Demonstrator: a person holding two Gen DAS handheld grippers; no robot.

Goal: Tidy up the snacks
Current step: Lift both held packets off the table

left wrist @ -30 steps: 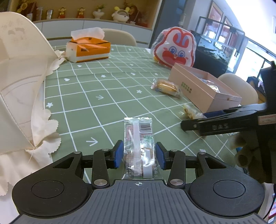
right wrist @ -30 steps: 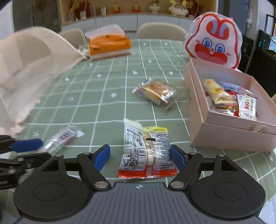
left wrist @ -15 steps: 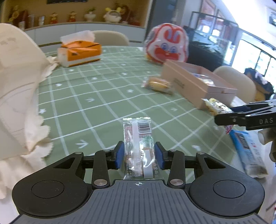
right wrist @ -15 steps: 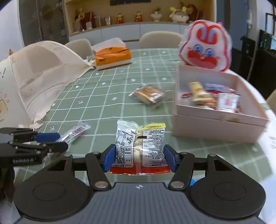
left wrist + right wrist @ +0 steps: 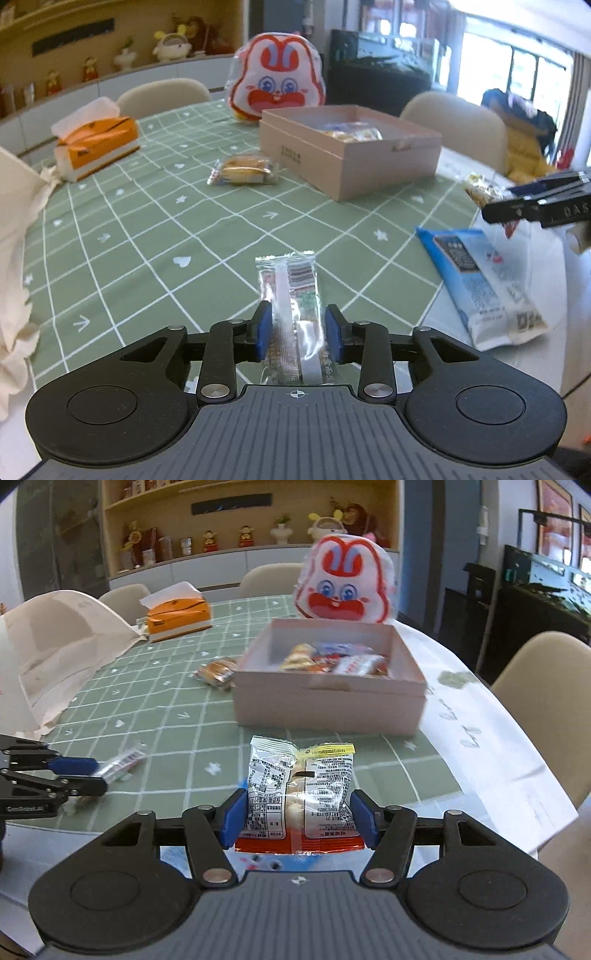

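While several snacks already lie in the pink box [image 5: 328,698], I have my left gripper [image 5: 298,334] clamped on a clear packet [image 5: 291,295] and my right gripper [image 5: 298,819] on a printed pouch [image 5: 301,786], with a bun packet [image 5: 242,170] and blue bag [image 5: 480,284] left on the table [image 5: 147,229].

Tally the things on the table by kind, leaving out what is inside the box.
Loose snack packets on the table: 2
Snack packets held in tongs: 2
Pink cardboard box: 1
Orange tissue box: 1
Rabbit-face bag: 1
Total: 7

left gripper [image 5: 298,330] now clamps the clear snack pack [image 5: 291,295], lifted | right gripper [image 5: 298,818] squeezes the orange-edged packet [image 5: 301,794], raised toward the pink box [image 5: 328,698]
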